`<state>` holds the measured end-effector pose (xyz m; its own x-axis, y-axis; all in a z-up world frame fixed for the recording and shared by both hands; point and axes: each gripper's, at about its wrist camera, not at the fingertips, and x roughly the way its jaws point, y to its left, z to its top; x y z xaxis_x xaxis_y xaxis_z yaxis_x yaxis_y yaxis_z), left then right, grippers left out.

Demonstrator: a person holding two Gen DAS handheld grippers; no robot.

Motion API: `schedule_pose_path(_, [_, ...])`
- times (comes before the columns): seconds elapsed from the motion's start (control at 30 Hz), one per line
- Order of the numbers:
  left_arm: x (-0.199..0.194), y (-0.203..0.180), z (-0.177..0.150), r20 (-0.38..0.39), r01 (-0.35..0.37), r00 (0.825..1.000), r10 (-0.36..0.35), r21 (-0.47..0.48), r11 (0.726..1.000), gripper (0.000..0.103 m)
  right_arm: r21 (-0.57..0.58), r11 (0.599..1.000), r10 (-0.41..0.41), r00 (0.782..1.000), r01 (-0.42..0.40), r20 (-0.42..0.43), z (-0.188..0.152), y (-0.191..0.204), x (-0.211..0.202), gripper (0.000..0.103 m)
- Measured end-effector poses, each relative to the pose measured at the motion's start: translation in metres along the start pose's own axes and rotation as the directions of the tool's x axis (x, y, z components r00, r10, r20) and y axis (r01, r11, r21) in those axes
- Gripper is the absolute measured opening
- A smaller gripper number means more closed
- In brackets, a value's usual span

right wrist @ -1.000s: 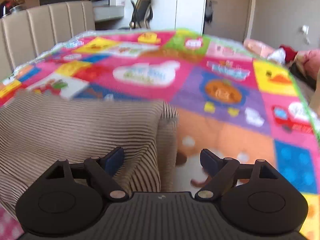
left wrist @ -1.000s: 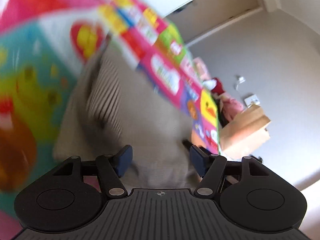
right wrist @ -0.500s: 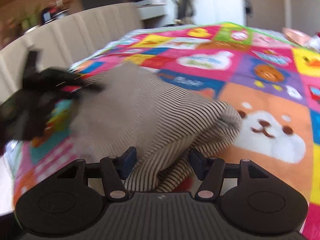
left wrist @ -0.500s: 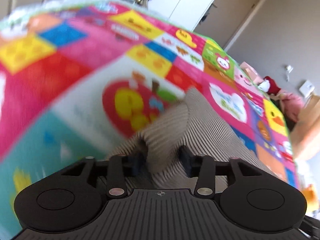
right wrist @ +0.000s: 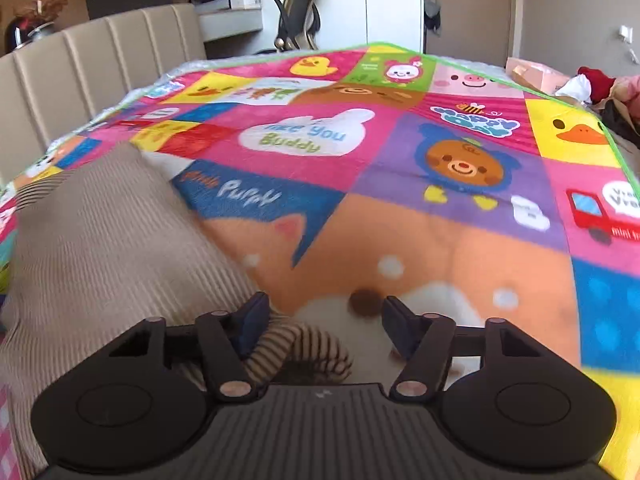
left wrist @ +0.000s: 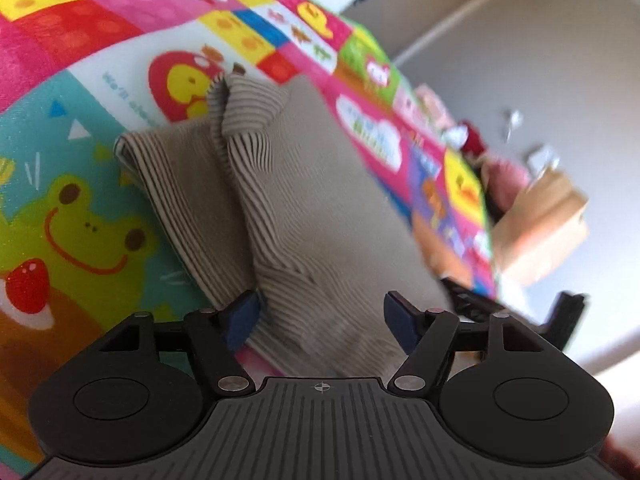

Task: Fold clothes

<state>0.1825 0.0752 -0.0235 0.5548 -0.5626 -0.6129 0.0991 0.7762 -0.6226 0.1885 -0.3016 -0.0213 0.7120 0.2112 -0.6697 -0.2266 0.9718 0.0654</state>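
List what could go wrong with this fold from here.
1. A loose striped flap stands up at the far end of the striped garment; it may flop back and spoil the fold.
2. Both the left claw and right claw are open, so nothing pins the layers and they may spread.
3. A rolled striped edge by the right claw could snag on it.

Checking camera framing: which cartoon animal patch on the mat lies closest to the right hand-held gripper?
The orange fox face, directly ahead of the right hand-held gripper; the bear, duck and pig lie farther back.
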Motion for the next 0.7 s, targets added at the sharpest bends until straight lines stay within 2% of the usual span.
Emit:
schedule_pose_path(0.13, [0.009, 0.005, 0.023, 0.026, -0.052, 0.998, 0.051, 0.042, 0.998, 0.061, -0.04, 0.998, 0.039, 0.999, -0.039, -0.015, -0.026, 0.024, -0.03, 0.054])
schedule_pose_path(0.2, [0.017, 0.01, 0.039, 0.033, -0.096, 0.995, 0.094, 0.052, 0.994, 0.057, -0.069, 0.995, 0.071, 0.997, -0.072, -0.024, -0.04, 0.046, -0.045, 0.048])
schedule_pose_path(0.23, [0.02, 0.013, 0.046, 0.037, -0.118, 0.993, 0.116, 0.057, 0.991, 0.054, -0.084, 0.992, 0.087, 0.996, -0.089, -0.029, -0.047, 0.058, -0.052, 0.048])
schedule_pose_path(0.43, [-0.018, 0.0, 0.019, 0.071, -0.139, 0.989, 0.132, 0.105, 0.985, 0.061, -0.157, 0.972, 0.17, 0.984, -0.176, -0.055, -0.081, 0.117, -0.088, 0.049])
schedule_pose_path(0.57, [-0.044, -0.008, 0.0, 0.095, -0.153, 0.986, 0.14, 0.137, 0.979, 0.071, -0.105, 0.978, 0.173, 0.982, -0.18, -0.072, -0.078, 0.115, -0.087, 0.071])
schedule_pose_path(0.7, [-0.073, -0.012, -0.046, 0.112, -0.127, 0.987, 0.116, 0.099, 0.987, 0.073, -0.077, 0.98, 0.177, 0.981, -0.183, -0.084, -0.079, 0.116, -0.086, 0.09])
